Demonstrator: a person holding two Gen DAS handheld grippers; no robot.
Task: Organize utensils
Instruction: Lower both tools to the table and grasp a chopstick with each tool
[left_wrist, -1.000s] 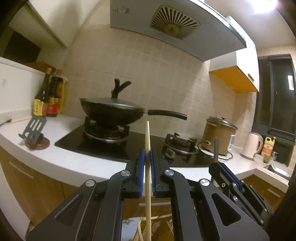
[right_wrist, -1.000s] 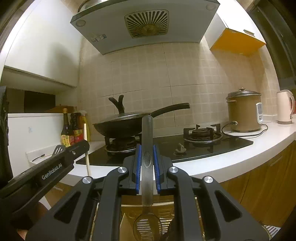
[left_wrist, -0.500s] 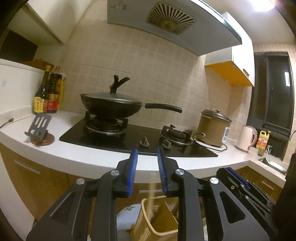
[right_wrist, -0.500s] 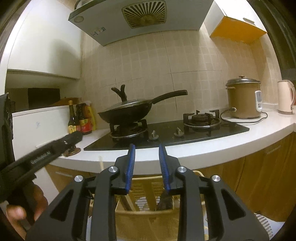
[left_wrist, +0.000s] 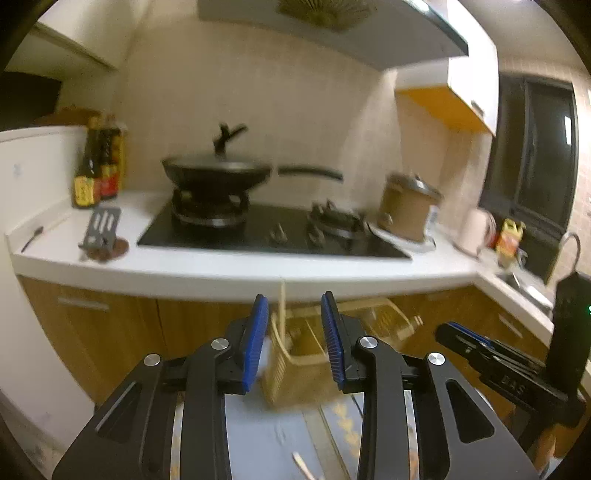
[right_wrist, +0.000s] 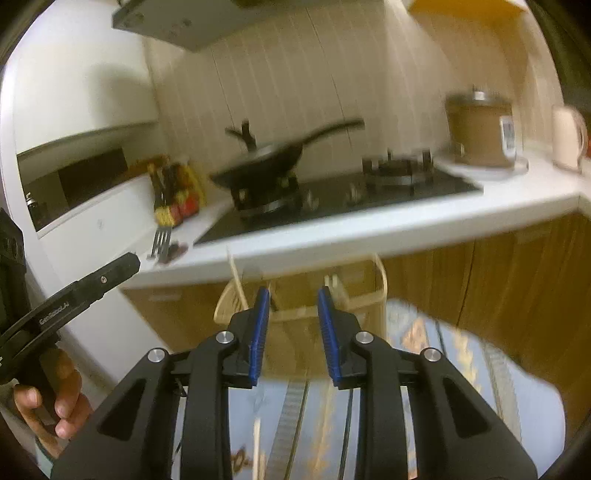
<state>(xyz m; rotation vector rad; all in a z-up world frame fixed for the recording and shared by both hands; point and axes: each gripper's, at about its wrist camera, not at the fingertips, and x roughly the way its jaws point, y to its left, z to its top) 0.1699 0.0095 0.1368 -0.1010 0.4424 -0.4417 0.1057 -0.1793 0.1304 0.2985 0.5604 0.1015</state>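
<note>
Both the left gripper (left_wrist: 293, 338) and the right gripper (right_wrist: 291, 334) stand open and empty above the basket (left_wrist: 295, 369), where one chopstick (left_wrist: 282, 310) stands upright. Another chopstick (right_wrist: 256, 443) lies on the patterned cloth (right_wrist: 461, 369) below. Both views are blurred, so a hasty descent may strike the basket rim and tip it.

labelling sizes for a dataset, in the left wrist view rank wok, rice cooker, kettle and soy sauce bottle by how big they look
1. wok, widest even without its handle
2. rice cooker
3. kettle and front soy sauce bottle: too alike to rank; the kettle stands farther off and the frame is blurred
</note>
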